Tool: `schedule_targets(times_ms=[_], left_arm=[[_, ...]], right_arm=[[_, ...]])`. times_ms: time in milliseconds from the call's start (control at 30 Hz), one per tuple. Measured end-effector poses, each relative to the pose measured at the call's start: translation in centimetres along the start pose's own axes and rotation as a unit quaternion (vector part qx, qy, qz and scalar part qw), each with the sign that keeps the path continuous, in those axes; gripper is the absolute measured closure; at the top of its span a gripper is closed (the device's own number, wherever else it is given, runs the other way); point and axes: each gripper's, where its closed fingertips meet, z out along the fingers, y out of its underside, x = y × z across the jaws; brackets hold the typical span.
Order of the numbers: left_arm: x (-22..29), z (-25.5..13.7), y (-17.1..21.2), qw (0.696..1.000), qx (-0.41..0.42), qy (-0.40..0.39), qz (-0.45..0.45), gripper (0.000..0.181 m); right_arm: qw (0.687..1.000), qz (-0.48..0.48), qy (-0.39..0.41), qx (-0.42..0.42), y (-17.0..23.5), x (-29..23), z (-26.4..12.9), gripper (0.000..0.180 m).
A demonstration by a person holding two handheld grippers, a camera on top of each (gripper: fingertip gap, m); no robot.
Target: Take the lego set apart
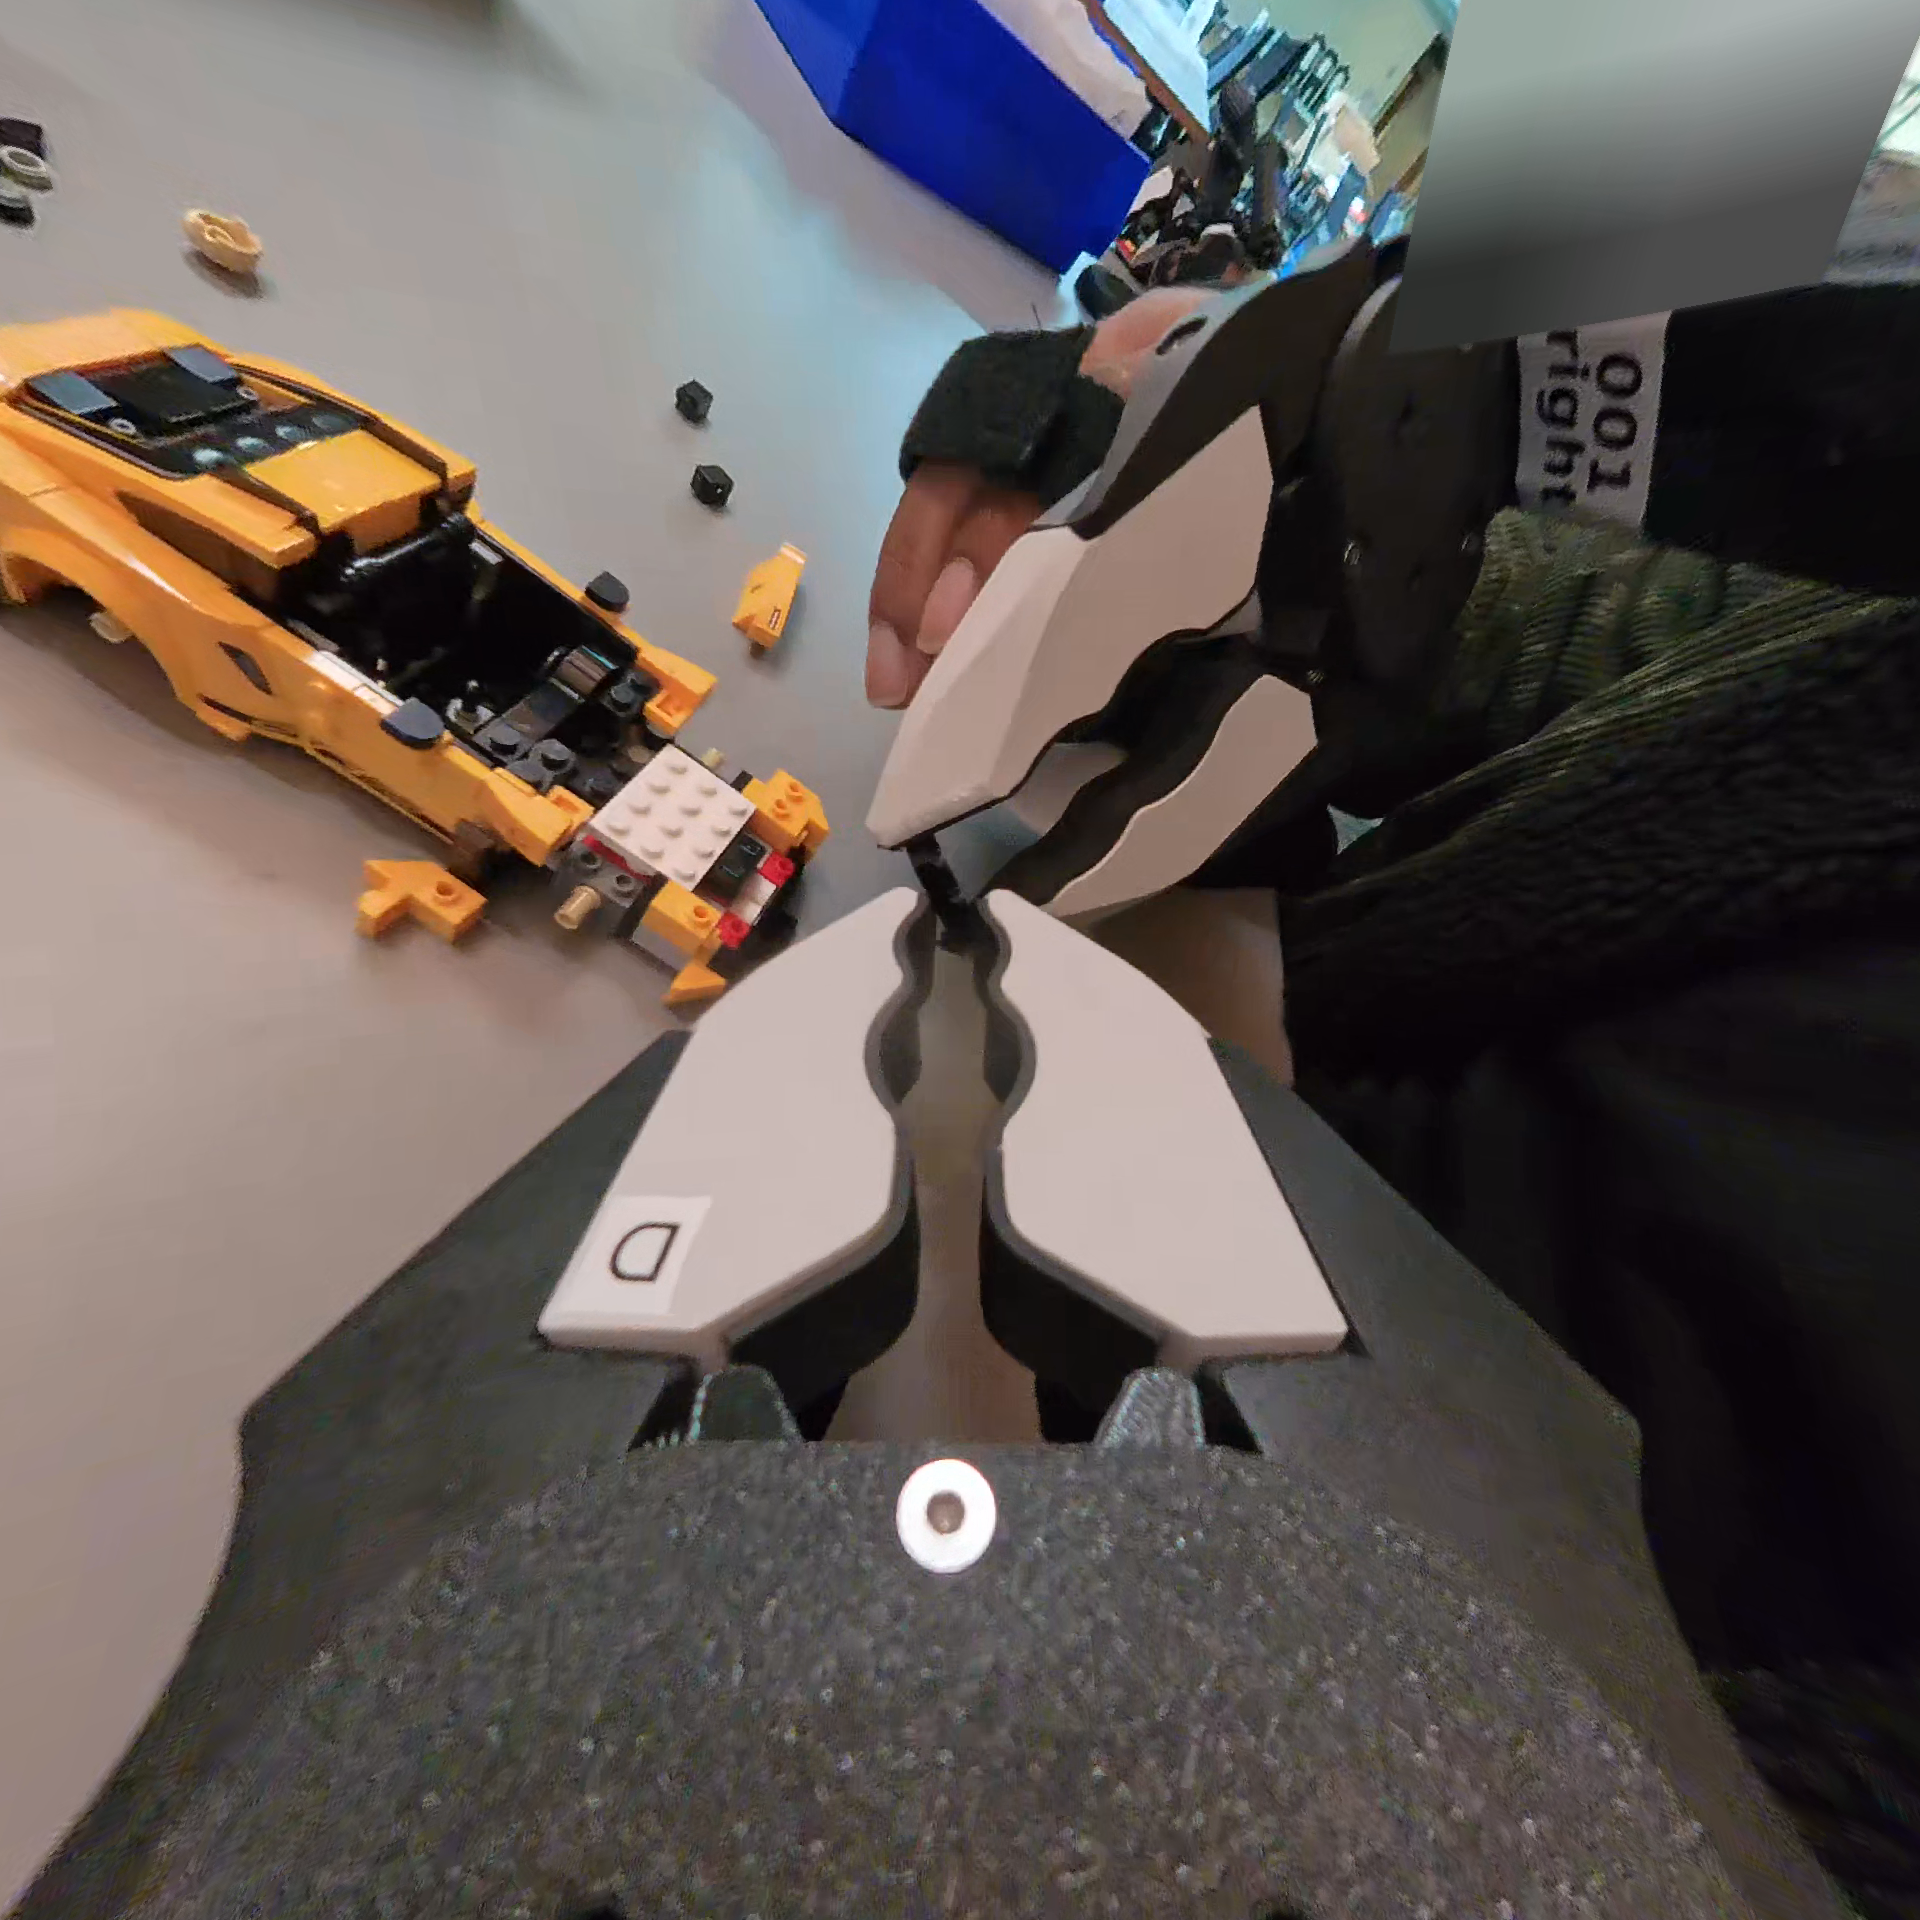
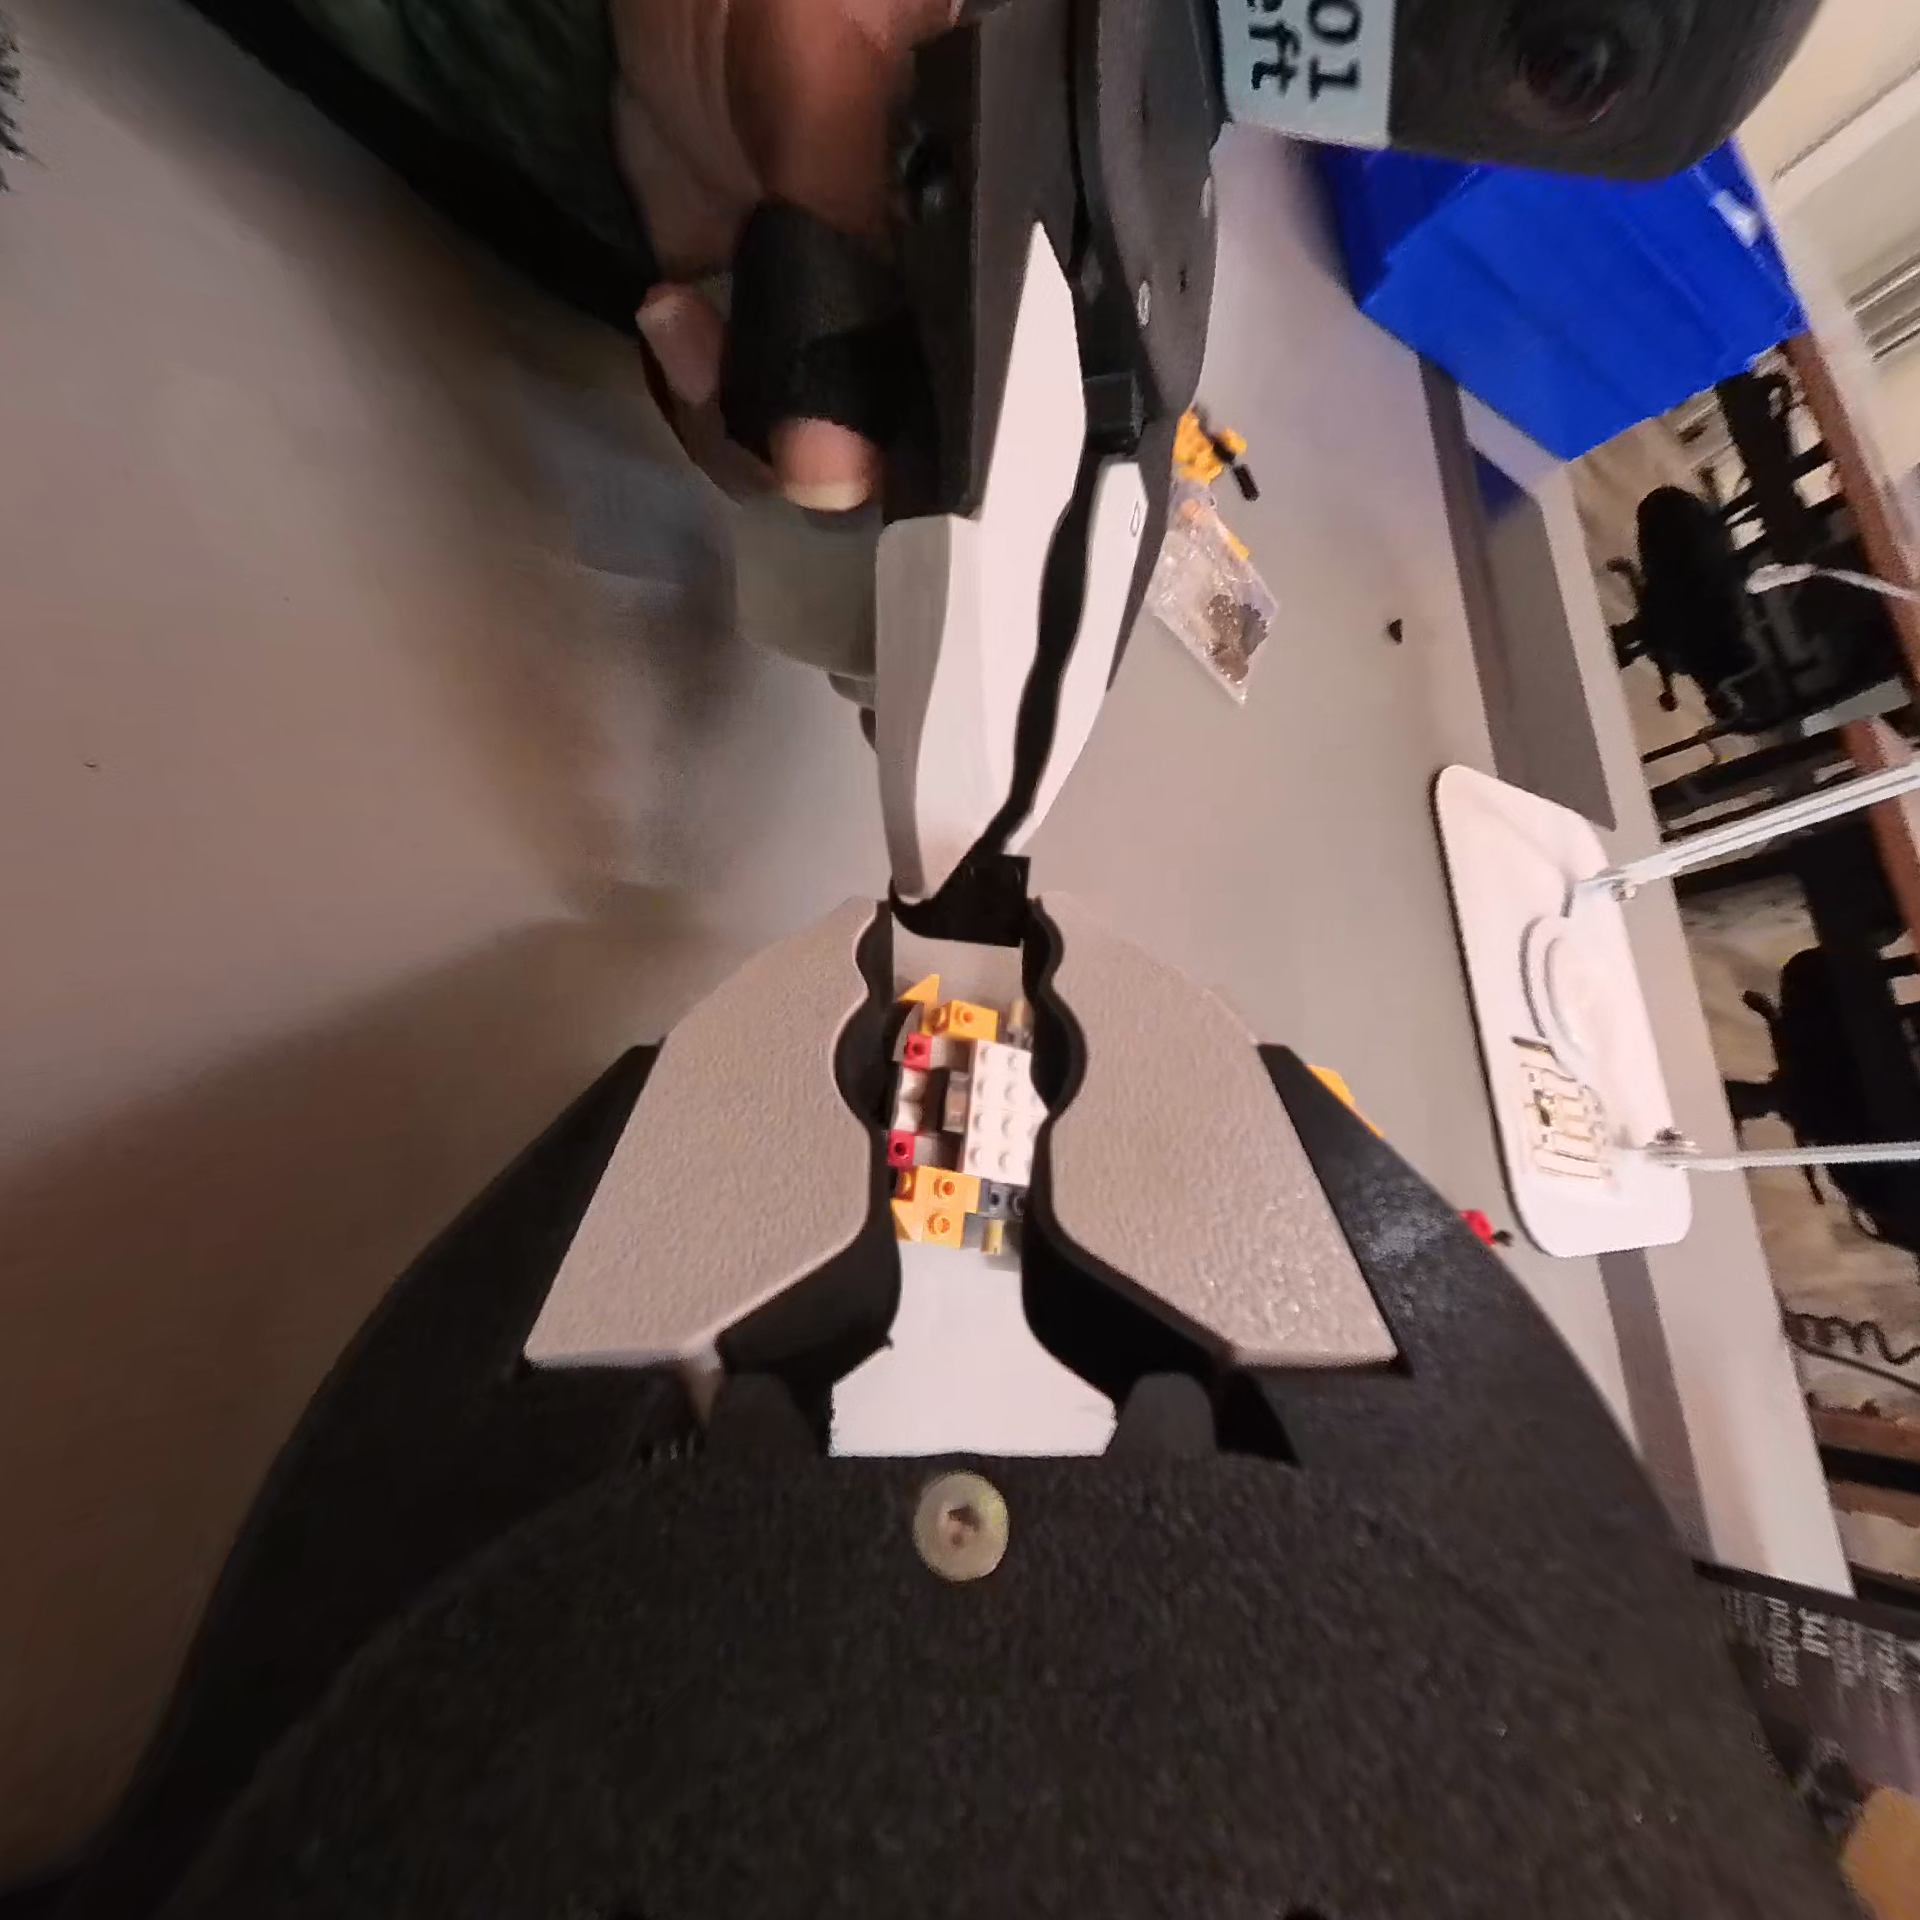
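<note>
Grey tabletop spreads beneath us. Our left gripper and right gripper meet tip to tip, both pinching one small black piece between them. Left of them lies the yellow lego car, roof off, nose stripped, loose bricks scattered nearby; most of the body remains assembled.

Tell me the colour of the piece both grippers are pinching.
Black: the small piece; clearest in the right wrist view.
</note>
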Motion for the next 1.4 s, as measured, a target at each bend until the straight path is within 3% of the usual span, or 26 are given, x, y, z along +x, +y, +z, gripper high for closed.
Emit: schedule_targets(times_ms=[133,233,400,567,867,1133,1400], left_arm=[[-0.1,-1.4,0.1,0.999,-0.009,-0.030,0.014,0.176],[-1.8,-4.5,0.5,0.991,-0.006,-0.129,0.044,0.176],[-7.3,-13.8,3.6,0.920,-0.032,-0.388,0.053,0.176],[-9.2,-19.9,6.6,0.876,-0.036,-0.482,0.003,0.176],[-10.5,-22.3,7.2,0.860,-0.012,-0.510,-0.022,0.176],[-9.9,-21.6,6.4,0.893,0.062,-0.443,-0.050,0.176],[-11.6,-21.8,4.1,0.906,0.121,-0.396,-0.082,0.176]], right_arm=[[1.000,0.019,0.022,0.009,0.2,0.5,-0.8,0.154],[0.996,0.064,0.053,0.023,0.9,1.6,-2.1,0.154],[0.976,0.172,0.123,0.060,2.4,4.4,-4.7,0.150],[0.957,0.226,0.162,0.082,3.4,6.0,-6.1,0.151],[0.945,0.238,0.204,0.093,4.3,7.0,-6.8,0.151],[0.930,0.273,0.217,0.114,4.9,7.9,-7.7,0.152],[0.933,0.276,0.207,0.098,5.7,7.5,-6.8,0.153]])
